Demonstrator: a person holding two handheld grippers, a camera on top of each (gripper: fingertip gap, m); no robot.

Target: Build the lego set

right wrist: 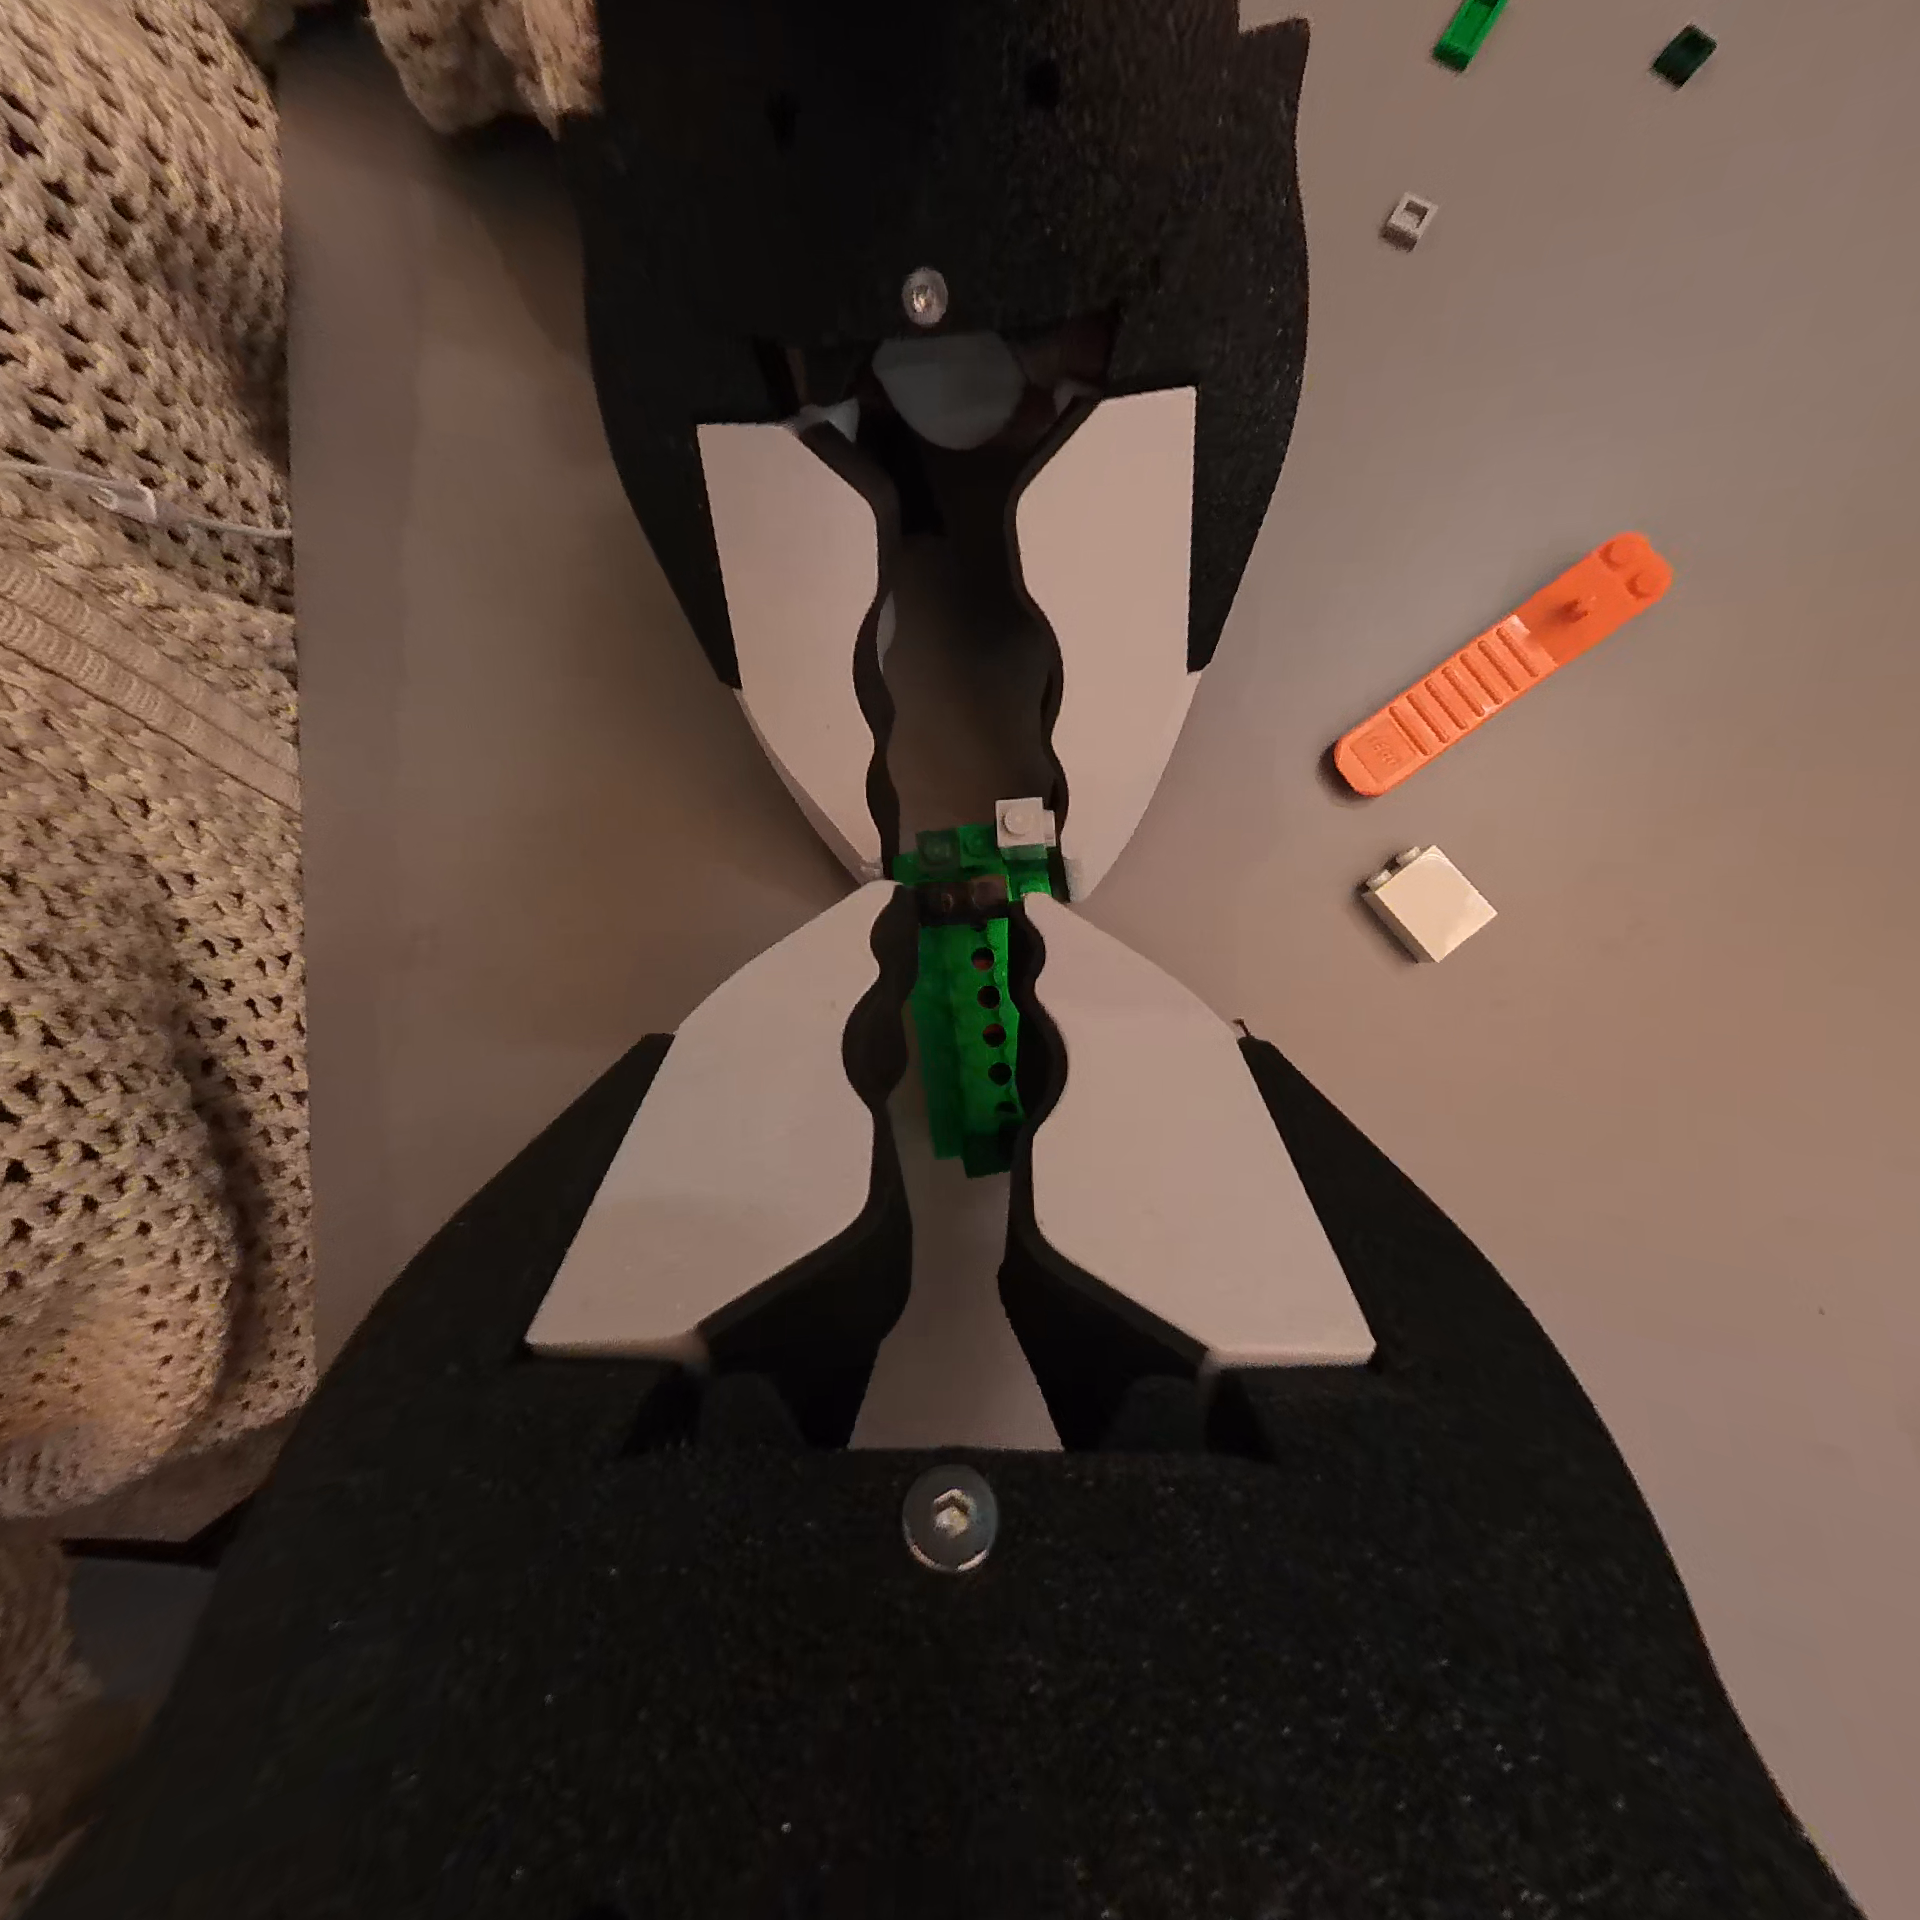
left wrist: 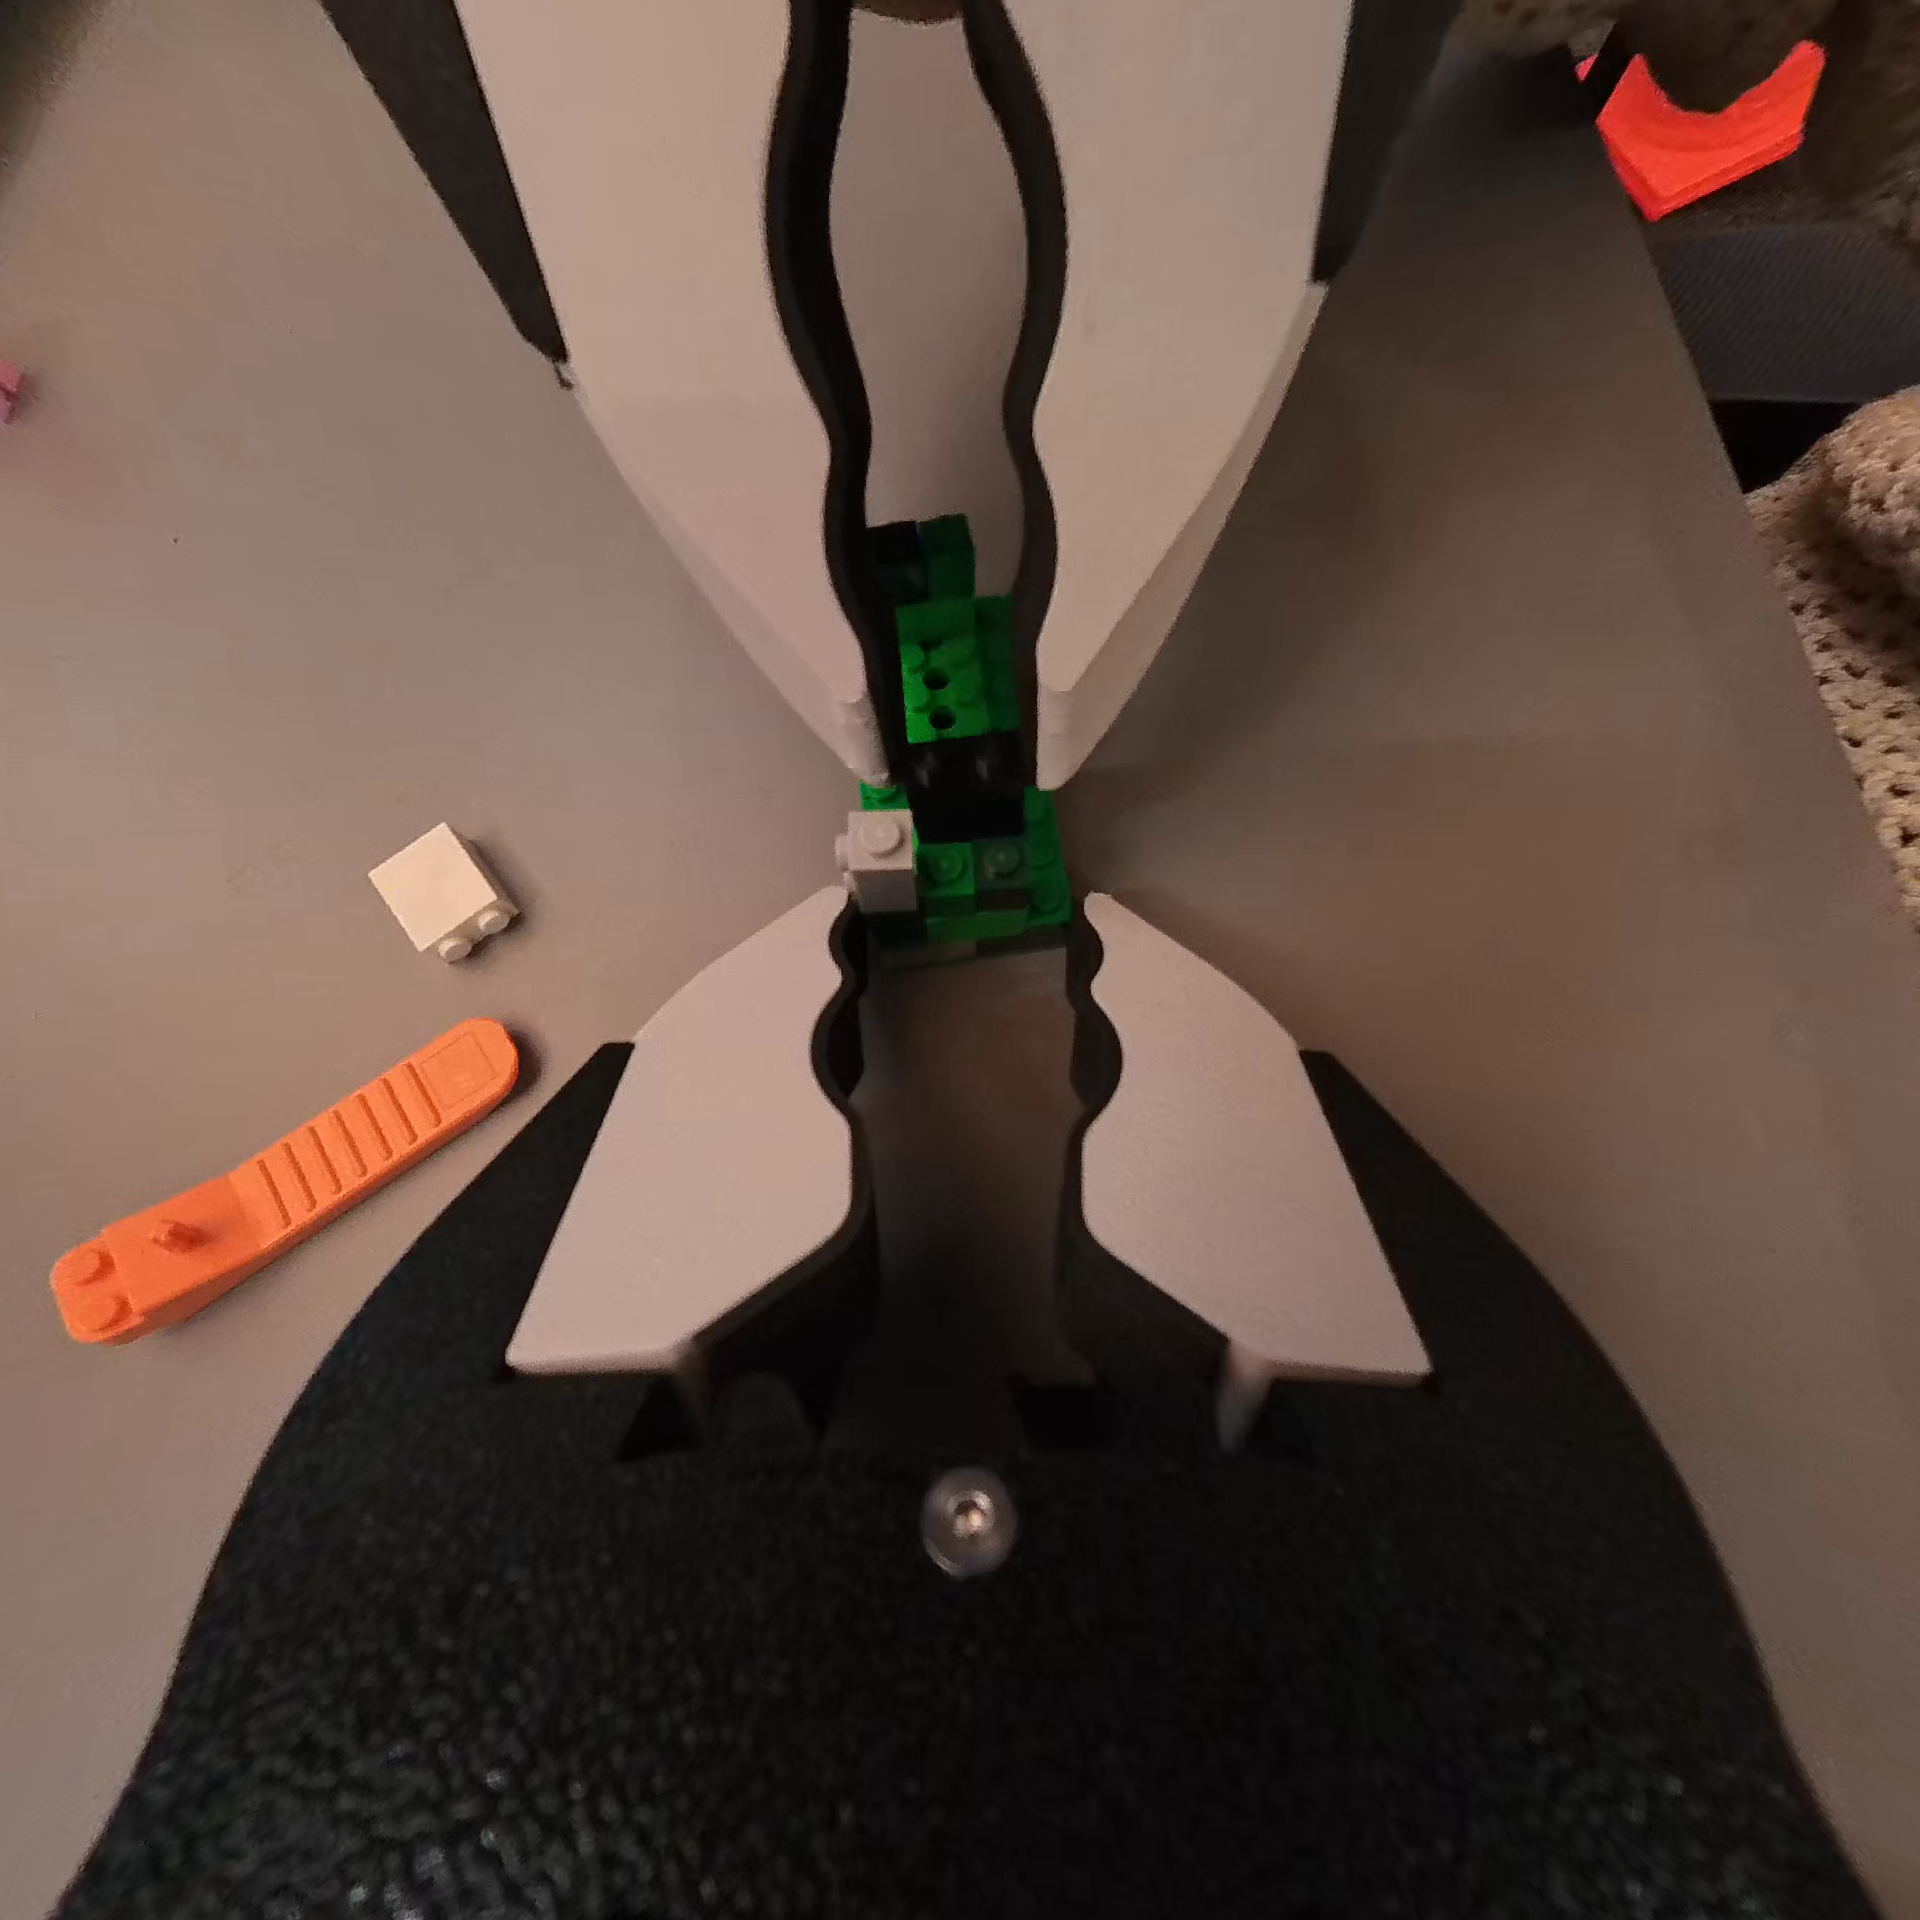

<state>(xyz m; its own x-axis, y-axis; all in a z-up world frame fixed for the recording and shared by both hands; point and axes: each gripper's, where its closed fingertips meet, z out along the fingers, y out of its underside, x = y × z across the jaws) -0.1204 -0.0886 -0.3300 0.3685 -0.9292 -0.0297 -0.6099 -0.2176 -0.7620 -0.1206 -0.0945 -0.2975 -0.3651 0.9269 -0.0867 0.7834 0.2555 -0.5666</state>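
Meeting tip to tip over the grey table (left wrist: 312,623), the two grippers share one small green lego build (left wrist: 961,831). The left gripper (left wrist: 961,920) comes in from the near side of its own view, its white fingers (left wrist: 727,1143) set narrowly apart and closed in around the lower end of the build, where a light grey brick (left wrist: 881,857) juts out to one side. The right gripper (right wrist: 961,914) reaches in from the opposite side and has its jaws pinched onto the upper part, a bright green piece with a row of round holes (right wrist: 977,1029) that runs back between its wavy black pads. A black band crosses the build right where the two sets of tips meet. Whether the build rests on the table or hangs just above it, I cannot tell. Off to one side lies an orange brick separator (left wrist: 291,1184), flat on the table, and just beside it a white brick (left wrist: 442,888) tipped on its side with its studs showing. Farther off in the right wrist view sit a few loose bits: a small grey piece (right wrist: 1410,218), a dark green piece (right wrist: 1683,52) and a bright green one (right wrist: 1467,29) at the edge. A beige knitted sleeve (right wrist: 135,727) fills the far side of that view, and an orange-red plastic part (left wrist: 1714,125) shows in a corner of the left wrist view.
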